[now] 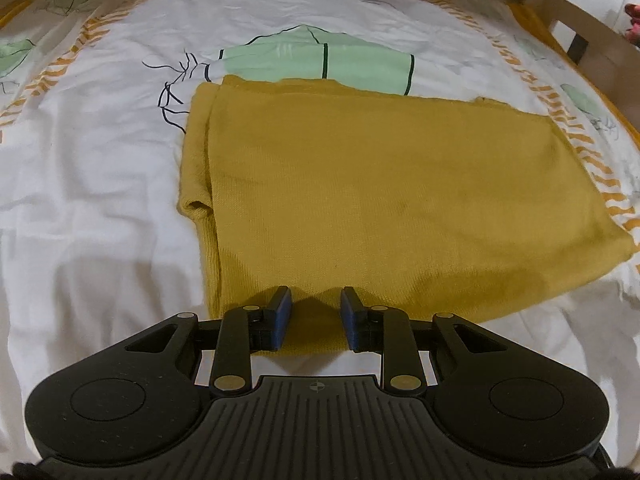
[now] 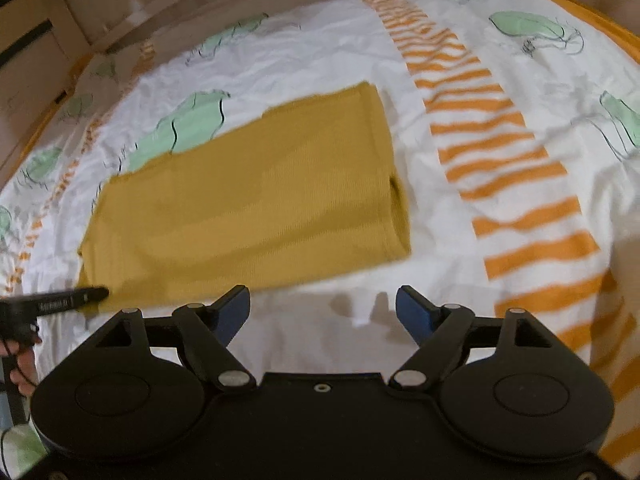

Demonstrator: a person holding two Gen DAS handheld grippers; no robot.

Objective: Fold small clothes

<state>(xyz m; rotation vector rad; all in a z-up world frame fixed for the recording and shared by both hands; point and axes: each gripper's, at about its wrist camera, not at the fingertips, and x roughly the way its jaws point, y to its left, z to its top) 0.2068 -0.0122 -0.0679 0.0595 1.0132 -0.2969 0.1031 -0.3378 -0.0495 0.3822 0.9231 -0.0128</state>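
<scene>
Left wrist view: left gripper (image 1: pixel 316 322) fingers apart over 6 o'clock edge of folded mustard knit garment (image 1: pixel 380 192), nothing clamped. Right gripper (image 2: pixel 322 314) fingers wide apart above white patterned bedsheet (image 2: pixel 320 60), garment at 11 o'clock.

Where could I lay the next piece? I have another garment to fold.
Bare white sheet lies left of the yellow garment, and a strip runs along its near edge. Right of it, the sheet with orange stripes is free. The middle is taken.
</scene>
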